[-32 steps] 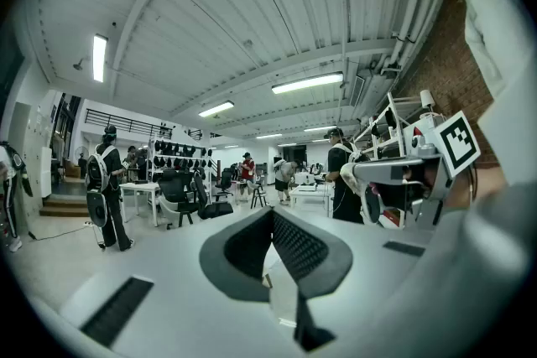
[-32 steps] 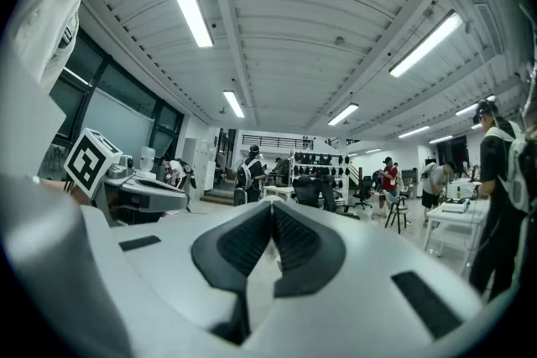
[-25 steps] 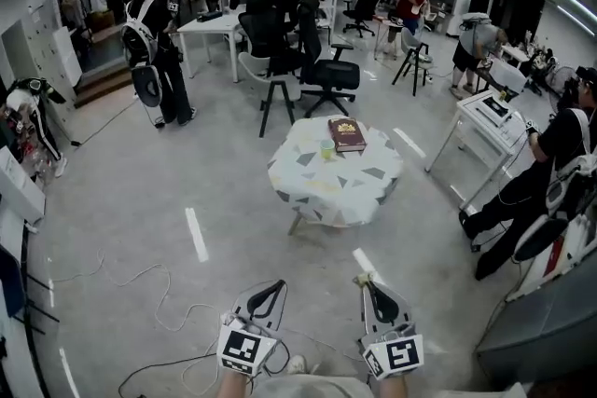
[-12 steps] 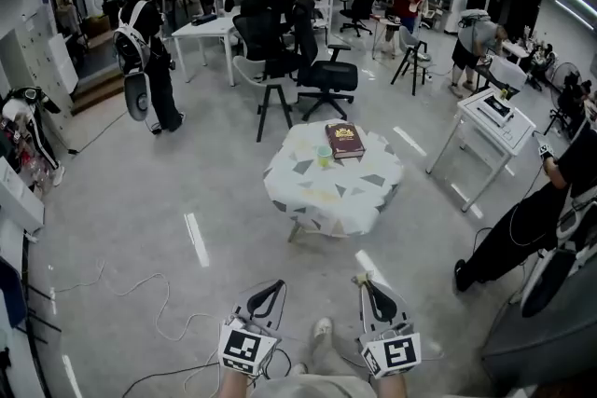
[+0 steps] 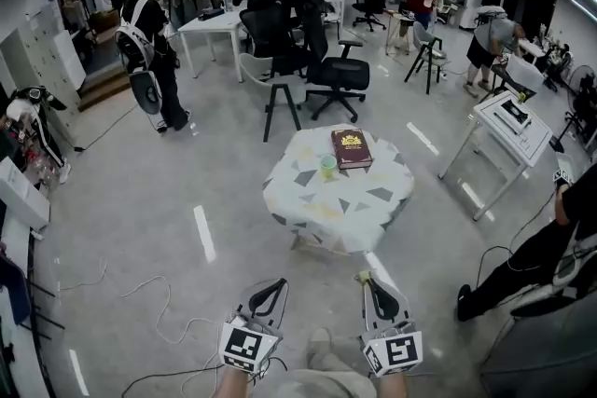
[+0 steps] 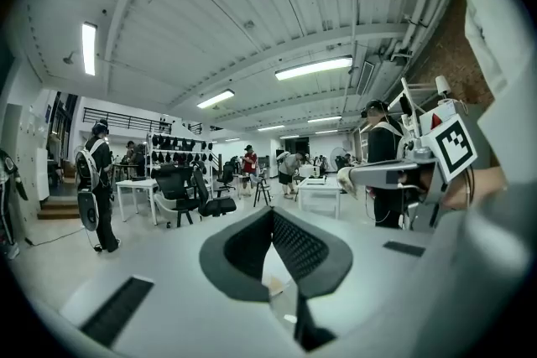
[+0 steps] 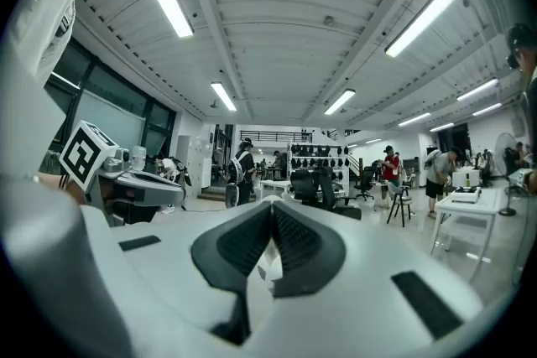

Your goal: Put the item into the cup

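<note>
A small green cup (image 5: 328, 166) stands on the round table (image 5: 308, 200) with a patterned cloth, a few steps ahead, just left of a dark red book (image 5: 352, 147). Both grippers hang low in front of me, far short of the table. My left gripper (image 5: 278, 283) is shut with nothing in it, its pads pressed together (image 6: 271, 215). My right gripper (image 5: 366, 279) is shut too (image 7: 271, 205), and a small pale yellowish item (image 5: 362, 276) pokes out at its tip. That item also shows in the left gripper view (image 6: 348, 180).
Black office chairs (image 5: 336, 70) stand behind the table. A white desk (image 5: 508, 121) is at the right, and a crouching person (image 5: 546, 247) nearer on that side. A person with a backpack (image 5: 154, 51) stands far left. Cables (image 5: 159, 331) lie on the floor.
The view has moved forward and the table sits a little nearer. Both grippers hold the same shut pose at the bottom of the view.
</note>
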`<action>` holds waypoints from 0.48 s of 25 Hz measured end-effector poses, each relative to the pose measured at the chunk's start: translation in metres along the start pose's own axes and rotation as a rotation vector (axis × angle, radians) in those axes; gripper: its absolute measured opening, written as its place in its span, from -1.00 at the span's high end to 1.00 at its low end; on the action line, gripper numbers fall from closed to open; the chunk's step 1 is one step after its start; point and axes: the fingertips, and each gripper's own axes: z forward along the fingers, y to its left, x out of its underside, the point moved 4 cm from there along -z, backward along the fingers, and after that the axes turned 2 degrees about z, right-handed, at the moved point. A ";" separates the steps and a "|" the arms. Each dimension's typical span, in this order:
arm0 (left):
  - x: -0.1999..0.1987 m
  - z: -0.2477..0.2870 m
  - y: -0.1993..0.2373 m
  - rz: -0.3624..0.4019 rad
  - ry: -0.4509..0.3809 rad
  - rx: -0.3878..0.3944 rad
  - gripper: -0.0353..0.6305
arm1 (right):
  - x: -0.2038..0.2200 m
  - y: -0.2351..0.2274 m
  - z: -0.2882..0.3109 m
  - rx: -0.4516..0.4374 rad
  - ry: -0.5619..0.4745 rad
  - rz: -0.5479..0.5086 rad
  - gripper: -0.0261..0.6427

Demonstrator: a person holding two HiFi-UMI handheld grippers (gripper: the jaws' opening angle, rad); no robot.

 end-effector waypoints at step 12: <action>-0.016 0.086 0.024 -0.002 0.020 -0.071 0.86 | -0.004 -0.070 0.082 -0.093 0.001 0.020 0.90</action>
